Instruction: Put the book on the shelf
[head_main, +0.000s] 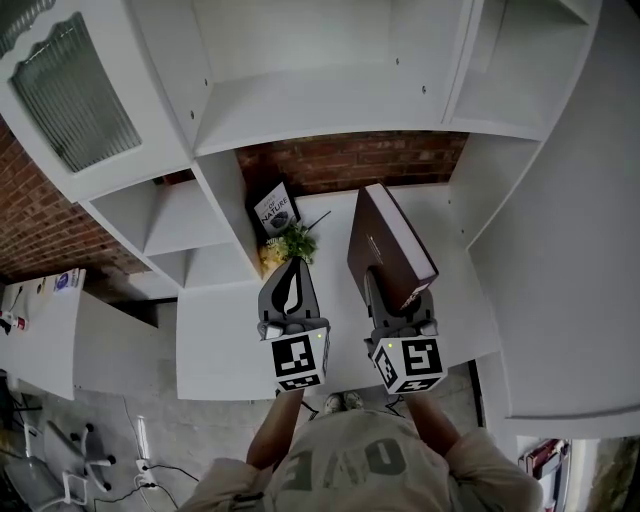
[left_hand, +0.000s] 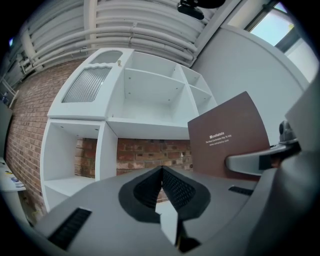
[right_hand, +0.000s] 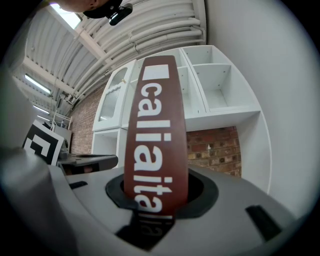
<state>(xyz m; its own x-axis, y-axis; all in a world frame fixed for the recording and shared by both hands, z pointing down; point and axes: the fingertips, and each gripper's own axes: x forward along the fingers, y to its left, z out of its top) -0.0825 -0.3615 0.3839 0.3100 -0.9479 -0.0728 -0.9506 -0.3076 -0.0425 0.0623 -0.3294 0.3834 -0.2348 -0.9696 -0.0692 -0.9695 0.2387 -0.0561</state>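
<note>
My right gripper (head_main: 397, 300) is shut on the lower end of a thick brown hardback book (head_main: 385, 245), which it holds up on end above the white desk. In the right gripper view the book's spine (right_hand: 154, 135) with large white letters rises straight up from between the jaws of the right gripper (right_hand: 155, 200). To its left, my left gripper (head_main: 292, 268) is shut with nothing in it. The left gripper (left_hand: 161, 172) points toward the white shelf unit (left_hand: 145, 100), with the book's cover (left_hand: 227, 137) to its right. The shelf compartments (head_main: 320, 100) in front of me are bare.
On the desk (head_main: 220, 340), against the brick wall, stand a small green plant (head_main: 290, 243) and a dark book titled Nature (head_main: 274, 210). A cupboard door with ribbed glass (head_main: 70, 95) is at the upper left. White side walls enclose the desk on the right.
</note>
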